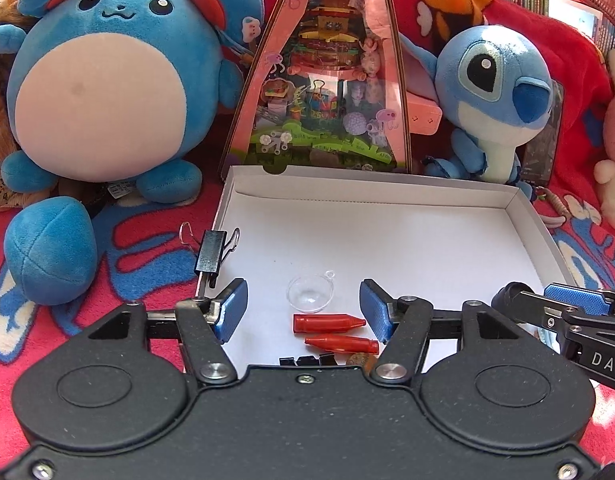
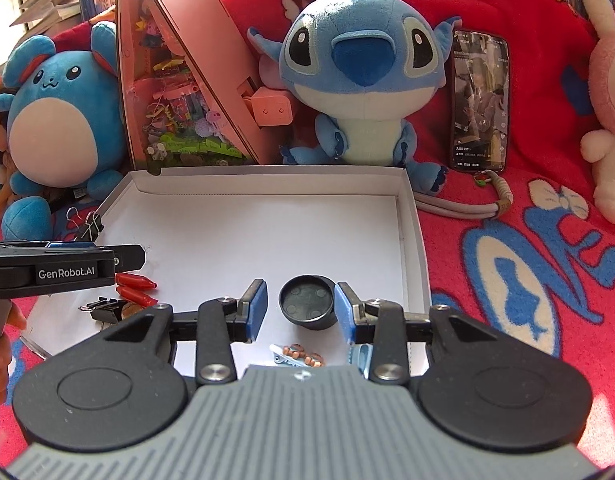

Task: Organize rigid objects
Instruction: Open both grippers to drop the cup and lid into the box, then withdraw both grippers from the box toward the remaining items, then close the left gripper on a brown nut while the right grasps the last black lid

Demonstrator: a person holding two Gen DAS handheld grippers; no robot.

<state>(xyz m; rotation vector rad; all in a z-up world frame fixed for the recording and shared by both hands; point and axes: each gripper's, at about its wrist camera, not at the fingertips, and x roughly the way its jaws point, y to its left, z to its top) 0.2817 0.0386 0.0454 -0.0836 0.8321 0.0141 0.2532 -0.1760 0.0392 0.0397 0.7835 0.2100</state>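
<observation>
Left tongs [image 1: 303, 310] released, blue pads parted about halfway, gripping nothing; clear dome [image 1: 310, 293] and two red caps [image 1: 329, 322] lying loose between them on the floor of the white box [image 1: 387, 196]. Right tongs [image 2: 300, 310] likewise spread, bracketing a black cap [image 2: 307, 306] in the same box; right pad just beside its rim, possibly touching, left pad clear.

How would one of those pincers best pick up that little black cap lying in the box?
Grip the black cap across its round side wall, coming down from above. It lies hollow side up on the box floor, and the open right gripper already straddles it, so probably closing squarely on opposite sides would hold it.
</observation>
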